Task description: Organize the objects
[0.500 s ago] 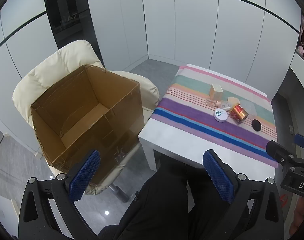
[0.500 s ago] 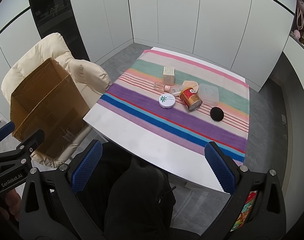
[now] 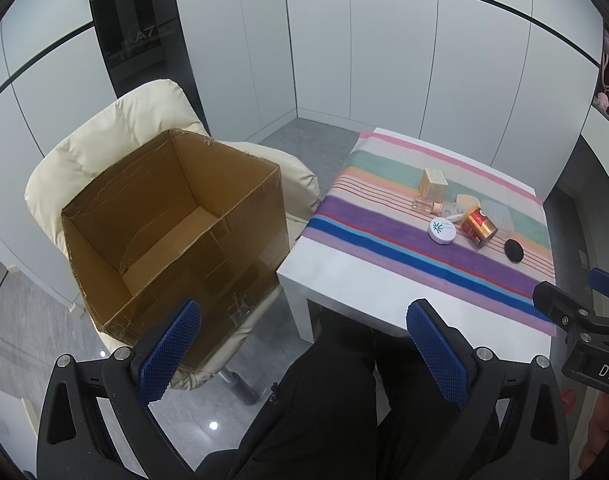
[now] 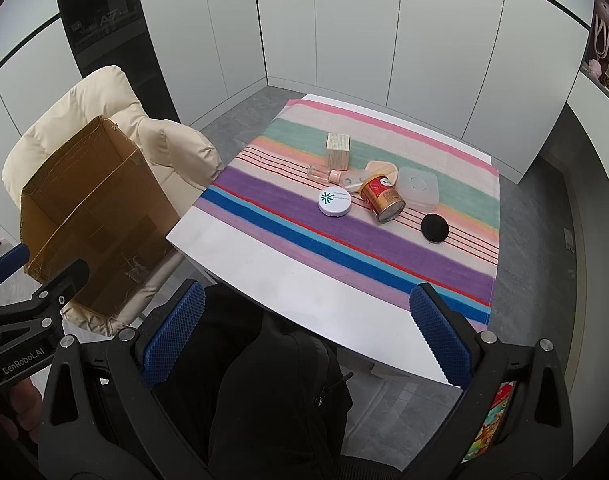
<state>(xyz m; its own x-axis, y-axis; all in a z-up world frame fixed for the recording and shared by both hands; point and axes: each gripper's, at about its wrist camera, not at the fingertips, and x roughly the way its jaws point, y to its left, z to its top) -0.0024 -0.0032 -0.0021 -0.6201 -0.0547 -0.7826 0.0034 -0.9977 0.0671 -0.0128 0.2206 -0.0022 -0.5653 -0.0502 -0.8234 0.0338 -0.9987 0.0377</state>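
Note:
A white table (image 4: 304, 292) with a striped cloth holds a small beige box (image 4: 338, 151), a clear bottle with a pink cap (image 4: 325, 173), a white round compact (image 4: 335, 201), a red-gold can on its side (image 4: 383, 198), a clear square case (image 4: 418, 188) and a black round puff (image 4: 434, 228). An open, empty cardboard box (image 3: 172, 236) sits on a cream chair (image 3: 104, 140) left of the table. My left gripper (image 3: 304, 356) is open and empty, held near the box's front corner. My right gripper (image 4: 306, 340) is open and empty before the table's near edge.
White cabinet walls ring the room. A dark glass panel (image 3: 136, 40) stands behind the chair. Shelves with small items (image 4: 604, 60) are at the far right. The person's dark-trousered legs (image 4: 264, 400) are under both grippers. The floor is grey.

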